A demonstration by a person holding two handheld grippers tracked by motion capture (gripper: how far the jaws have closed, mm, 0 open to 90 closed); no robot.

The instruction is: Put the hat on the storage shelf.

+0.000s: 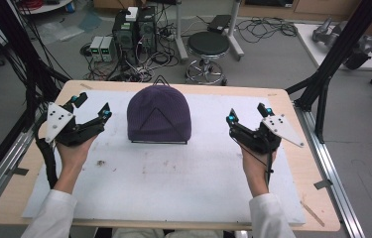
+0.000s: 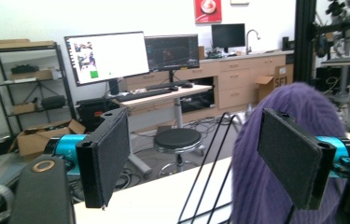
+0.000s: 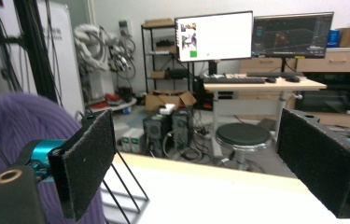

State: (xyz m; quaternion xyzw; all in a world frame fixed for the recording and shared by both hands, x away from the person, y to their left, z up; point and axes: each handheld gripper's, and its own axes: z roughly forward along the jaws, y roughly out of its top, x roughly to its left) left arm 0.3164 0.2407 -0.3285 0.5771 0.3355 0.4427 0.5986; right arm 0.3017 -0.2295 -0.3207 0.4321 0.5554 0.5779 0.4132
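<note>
High view: purple beanie on a black wire stand, at the middle of the far half of the white board on the table.
Beanie position: between the two claws, apart from both; closer to the left claw.
Beanie orientation: upright, crown pointing up and toward the far table edge, opening down at the stand's base bar.
Beanie long axis: brim line running left to right across the table, parallel to the far edge.
Stand outline: triangle of wire showing through the knit on the near face; small wire tip poking out above the crown.
Left claw: open, pads well apart, nothing between them; held above the board's left edge, tips aimed toward the far side.
Left gripper view: beanie behind the pad on that view's right, stand wires in the gap.
Right claw: open wide, empty; held at the board's right side.
Right gripper view: beanie at that view's left, behind the near pad.
Writing: "SF" on a cardboard box in the left gripper view; red wall sign too small to read.
</note>
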